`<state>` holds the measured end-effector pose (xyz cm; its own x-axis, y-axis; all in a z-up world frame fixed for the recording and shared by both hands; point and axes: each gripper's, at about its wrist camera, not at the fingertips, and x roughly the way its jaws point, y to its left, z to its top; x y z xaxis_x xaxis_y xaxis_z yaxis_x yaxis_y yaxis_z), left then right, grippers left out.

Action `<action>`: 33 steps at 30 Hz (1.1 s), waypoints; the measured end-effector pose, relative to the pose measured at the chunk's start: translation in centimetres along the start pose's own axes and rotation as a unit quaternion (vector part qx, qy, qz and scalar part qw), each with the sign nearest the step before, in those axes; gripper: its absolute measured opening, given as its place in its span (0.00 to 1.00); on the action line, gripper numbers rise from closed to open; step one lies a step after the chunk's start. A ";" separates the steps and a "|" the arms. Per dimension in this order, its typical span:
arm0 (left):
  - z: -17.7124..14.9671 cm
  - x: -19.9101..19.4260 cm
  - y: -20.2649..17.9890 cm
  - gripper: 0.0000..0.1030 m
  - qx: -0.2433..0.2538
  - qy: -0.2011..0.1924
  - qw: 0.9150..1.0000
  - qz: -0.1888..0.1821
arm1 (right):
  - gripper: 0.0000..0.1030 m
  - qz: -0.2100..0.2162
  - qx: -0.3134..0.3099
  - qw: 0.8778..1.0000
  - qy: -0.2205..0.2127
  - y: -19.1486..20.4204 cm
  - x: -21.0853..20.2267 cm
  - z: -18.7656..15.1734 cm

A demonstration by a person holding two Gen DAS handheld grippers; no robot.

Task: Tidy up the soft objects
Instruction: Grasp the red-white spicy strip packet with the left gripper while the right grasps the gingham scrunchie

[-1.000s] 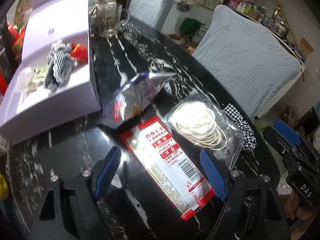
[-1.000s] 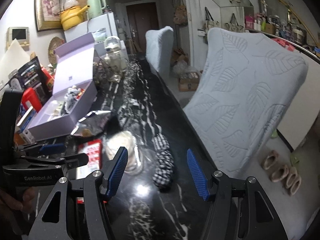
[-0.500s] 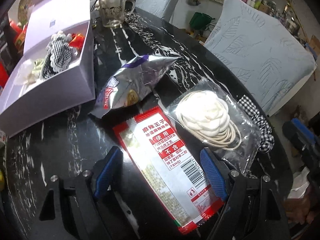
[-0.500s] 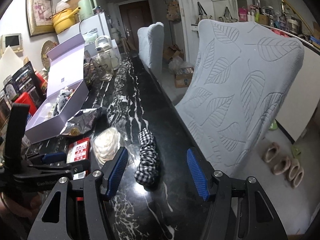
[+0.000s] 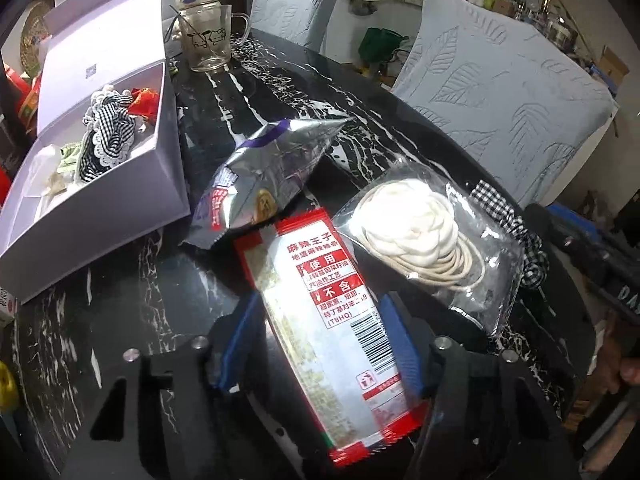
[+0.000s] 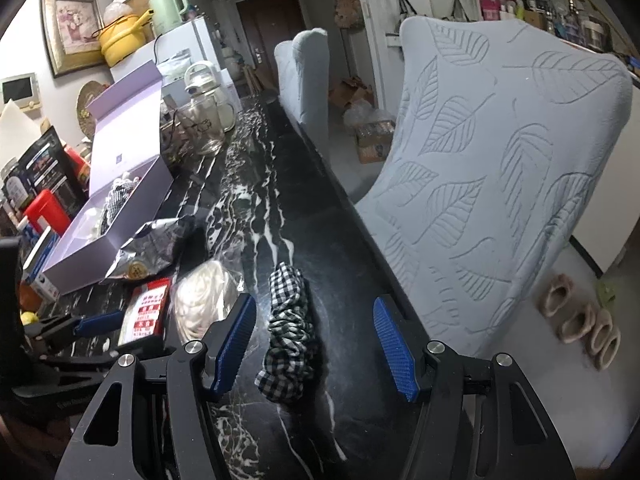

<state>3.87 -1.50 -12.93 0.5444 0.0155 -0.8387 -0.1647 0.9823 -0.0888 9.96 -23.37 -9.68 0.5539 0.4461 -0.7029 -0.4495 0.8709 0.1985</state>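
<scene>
A red snack packet (image 5: pixel 320 320) lies flat on the black marble table (image 5: pixel 120 300). My left gripper (image 5: pixel 320 304) straddles the packet and its jaws are closing; the blue pads sit at the packet's long edges and the packet is not buckled. Right of it lies a clear bag of cream hair ties (image 5: pixel 416 236), and behind it a silver snack bag (image 5: pixel 272 176). A black-and-white checked scrunchie (image 6: pixel 290 332) lies between the fingers of my right gripper (image 6: pixel 314 308), which is open and not touching it. An open lilac box (image 5: pixel 168 168) holds a checked lace scrunchie (image 5: pixel 106 136).
A glass mug (image 5: pixel 206 40) and a kettle stand behind the box. Two grey leaf-patterned chairs (image 6: pixel 500 184) line the table's right edge. Boxes and red packages (image 6: pixel 44 208) crowd the left side. Slippers (image 6: pixel 580 320) lie on the floor.
The left jaws have narrowed from wide open down to the red packet's edges. The right gripper has dropped and moved in, so the checked scrunchie now sits between its fingers.
</scene>
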 end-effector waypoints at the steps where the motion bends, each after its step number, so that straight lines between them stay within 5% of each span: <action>1: 0.0 -0.1 0.3 0.56 0.000 0.000 1.000 -0.006 | 0.60 0.001 -0.004 1.000 0.002 0.1 0.2 0.0; 7: -0.2 -0.3 0.7 0.55 0.010 -0.001 1.000 -0.029 | 0.55 -0.008 -0.028 0.999 0.024 1.3 1.4 -0.7; 15: -0.3 -0.3 0.7 0.55 0.036 0.004 0.999 -0.027 | 0.26 -0.005 -0.025 0.999 0.029 1.4 0.9 -1.8; 30: -0.4 0.2 -0.2 0.70 0.052 0.006 0.999 0.001 | 0.27 -0.022 -0.024 0.998 0.062 0.9 -1.7 -3.9; 33: -0.5 0.1 -0.2 0.70 0.048 0.007 0.999 0.002 | 0.43 -0.021 -0.015 0.998 0.062 0.7 -1.3 -3.8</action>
<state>3.61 -1.78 -13.28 0.5327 0.0175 -0.8461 -0.0863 0.9957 -0.0337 6.25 -24.12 -11.24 0.4825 0.3784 -0.7900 -0.4493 0.8811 0.1476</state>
